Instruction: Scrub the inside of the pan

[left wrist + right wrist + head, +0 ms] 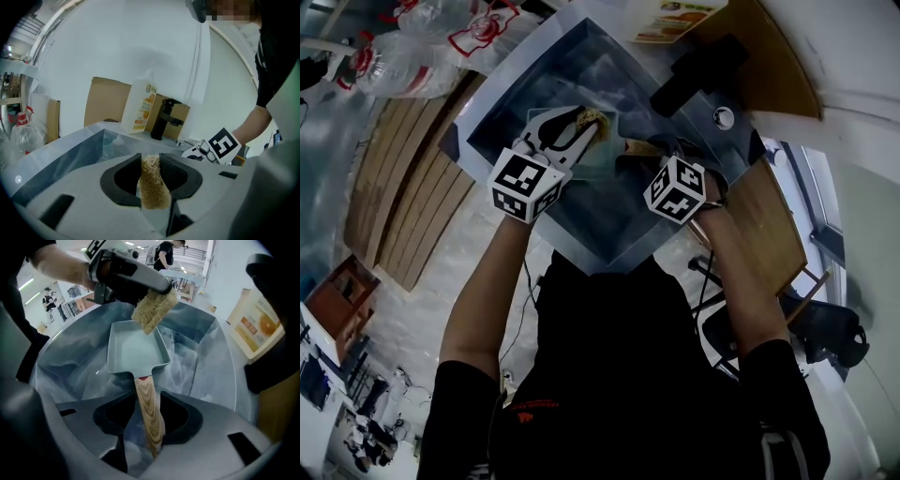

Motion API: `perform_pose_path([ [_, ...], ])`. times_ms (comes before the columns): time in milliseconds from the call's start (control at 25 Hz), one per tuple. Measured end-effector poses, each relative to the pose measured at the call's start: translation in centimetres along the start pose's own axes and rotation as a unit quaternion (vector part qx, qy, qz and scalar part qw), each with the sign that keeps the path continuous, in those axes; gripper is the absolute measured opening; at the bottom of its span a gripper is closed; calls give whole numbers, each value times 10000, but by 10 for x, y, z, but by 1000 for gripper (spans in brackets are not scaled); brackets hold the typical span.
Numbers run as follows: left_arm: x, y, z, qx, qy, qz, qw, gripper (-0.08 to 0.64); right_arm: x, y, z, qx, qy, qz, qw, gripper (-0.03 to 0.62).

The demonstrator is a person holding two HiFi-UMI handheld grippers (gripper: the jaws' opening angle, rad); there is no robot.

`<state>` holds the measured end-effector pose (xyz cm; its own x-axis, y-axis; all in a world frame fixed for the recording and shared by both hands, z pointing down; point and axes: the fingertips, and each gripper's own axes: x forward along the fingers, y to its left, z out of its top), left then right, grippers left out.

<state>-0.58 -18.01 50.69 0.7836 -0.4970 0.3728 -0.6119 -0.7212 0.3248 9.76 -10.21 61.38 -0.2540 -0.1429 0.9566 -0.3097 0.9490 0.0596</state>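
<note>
A small square teal pan (136,350) with a wooden handle (149,413) lies in the steel sink (206,366). The handle runs between the jaws of my right gripper (143,416), which stand open with a dark gap on the handle's left side. My left gripper (151,171) is shut on a tan fibrous scrub sponge (152,185). In the right gripper view the sponge (152,309) hangs at the pan's far rim. From the head view, the left gripper (586,127) and the sponge (594,118) are over the pan (605,152), and the right gripper (652,152) is to its right.
A black faucet (165,119) and a white soap bottle with an orange label (139,107) stand on the sink's back ledge. Brown boards (105,103) lean against the white wall. Clear plastic bottles (403,56) lie left of the sink.
</note>
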Motion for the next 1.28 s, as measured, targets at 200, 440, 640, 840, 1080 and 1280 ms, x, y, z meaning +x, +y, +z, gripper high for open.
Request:
perform_pose_path([
  [200,15,4,-20,12,214,62,9998,121,11,0,-13,-466,503,117,9976,179],
  [440,38,10,-42,78,494,173,9986,123,24,-1,-18,-908,873,241,9917,156],
  [640,52,14,-49,238,574,317,9976,121,27,2,-20,-1044,930,362,9895,140],
  [840,66,10,-65,418,739,243,9961,121,26,1,-19,-1046,921,377,9895,138],
  [1080,75,9,-75,588,840,165,9946,120,27,1,-19,-1042,937,379,9894,137],
  [1280,71,12,-74,766,931,177,9926,120,28,1,-19,-1032,951,388,9893,137],
])
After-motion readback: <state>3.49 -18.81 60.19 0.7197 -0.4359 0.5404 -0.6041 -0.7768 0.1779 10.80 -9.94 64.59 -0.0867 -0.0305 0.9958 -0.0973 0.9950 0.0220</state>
